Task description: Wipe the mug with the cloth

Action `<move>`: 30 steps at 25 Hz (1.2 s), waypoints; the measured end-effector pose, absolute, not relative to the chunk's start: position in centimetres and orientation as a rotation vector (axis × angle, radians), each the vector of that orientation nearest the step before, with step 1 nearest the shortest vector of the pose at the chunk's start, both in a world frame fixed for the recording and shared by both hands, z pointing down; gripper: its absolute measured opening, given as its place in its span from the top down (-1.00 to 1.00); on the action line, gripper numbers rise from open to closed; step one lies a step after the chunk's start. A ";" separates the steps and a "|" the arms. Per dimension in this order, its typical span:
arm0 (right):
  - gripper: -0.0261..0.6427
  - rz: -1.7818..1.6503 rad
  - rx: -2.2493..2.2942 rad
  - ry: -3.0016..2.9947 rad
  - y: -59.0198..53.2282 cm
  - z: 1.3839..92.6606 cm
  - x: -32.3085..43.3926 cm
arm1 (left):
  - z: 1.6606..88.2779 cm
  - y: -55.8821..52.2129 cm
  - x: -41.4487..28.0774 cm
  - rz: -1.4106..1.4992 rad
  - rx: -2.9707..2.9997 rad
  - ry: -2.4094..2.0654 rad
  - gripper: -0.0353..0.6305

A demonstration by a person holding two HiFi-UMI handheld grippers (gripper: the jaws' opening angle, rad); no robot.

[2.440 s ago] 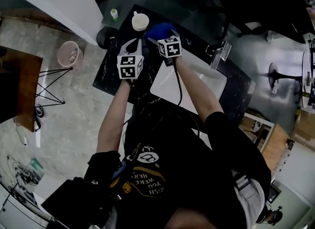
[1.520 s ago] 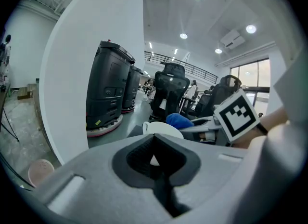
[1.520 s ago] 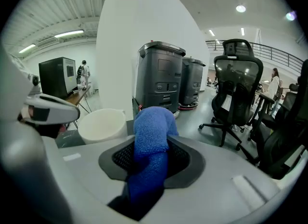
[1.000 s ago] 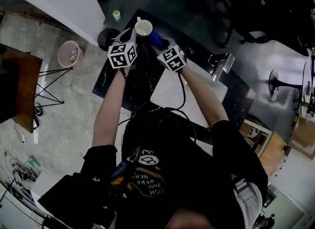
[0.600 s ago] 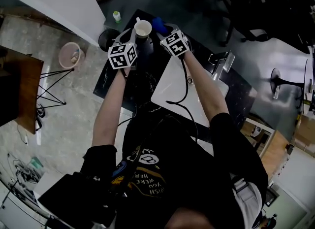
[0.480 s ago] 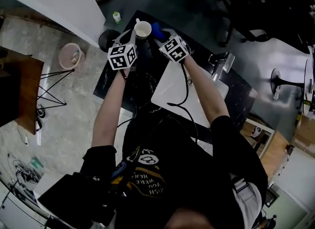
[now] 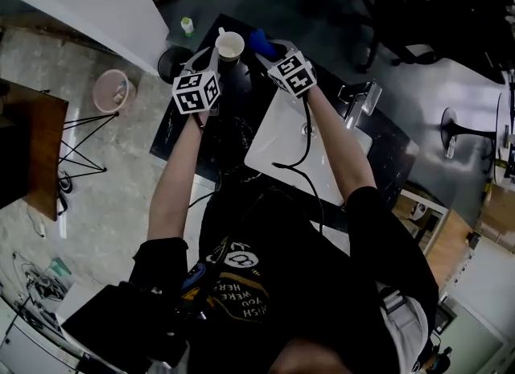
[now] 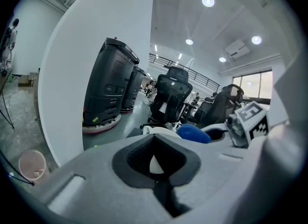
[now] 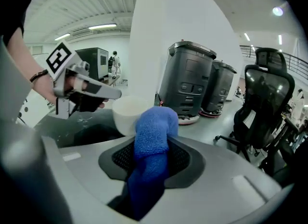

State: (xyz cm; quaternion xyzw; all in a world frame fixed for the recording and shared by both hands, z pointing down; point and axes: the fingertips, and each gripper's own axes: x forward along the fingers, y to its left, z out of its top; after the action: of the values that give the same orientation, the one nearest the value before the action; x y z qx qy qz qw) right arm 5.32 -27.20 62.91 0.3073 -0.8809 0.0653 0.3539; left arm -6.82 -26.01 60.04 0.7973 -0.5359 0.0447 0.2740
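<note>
A white mug (image 7: 229, 45) is held over the far end of the black counter. My left gripper (image 7: 211, 57) is shut on it at its near left side, and a white piece of the mug (image 8: 155, 163) shows between the pads. My right gripper (image 7: 270, 49) is shut on a blue cloth (image 7: 259, 40), which sits just right of the mug. In the right gripper view the cloth (image 9: 153, 131) bulges out of the jaws and touches the mug (image 9: 127, 114), with the left gripper (image 9: 108, 94) behind it. The left gripper view shows the cloth (image 8: 193, 133) beside the mug's rim (image 8: 159, 130).
A black counter (image 7: 181, 123) carries a white sink (image 7: 282, 147) with a faucet (image 7: 358, 95). A small bottle (image 7: 187, 25) stands at the counter's far corner. A pink bin (image 7: 111, 89) is on the floor at left. Office chairs (image 9: 269, 107) and black machines (image 9: 192, 78) stand beyond.
The left gripper rose from below the mug and closed on it. The right gripper carried the cloth from the mug's near right side up to its far right side.
</note>
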 end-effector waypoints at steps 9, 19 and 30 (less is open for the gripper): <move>0.52 0.211 0.661 -2.275 -23.3 64.7 2.5 | 60.0 -25.8 -6.7 0.095 2.126 -1.440 0.88; 0.52 0.343 0.815 -2.279 -28.7 63.1 4.1 | 60.5 -25.6 -6.6 0.114 2.105 -1.437 0.88; 0.51 0.115 0.514 -2.280 -19.4 64.1 2.9 | 61.7 -24.9 -6.4 0.145 2.076 -1.426 0.88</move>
State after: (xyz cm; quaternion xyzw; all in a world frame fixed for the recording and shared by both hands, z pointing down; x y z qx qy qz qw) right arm 2.93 -19.37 64.15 0.2023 -0.8972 0.0452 0.3900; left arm -6.39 -24.94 61.72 0.7838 -0.5385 0.0549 0.3044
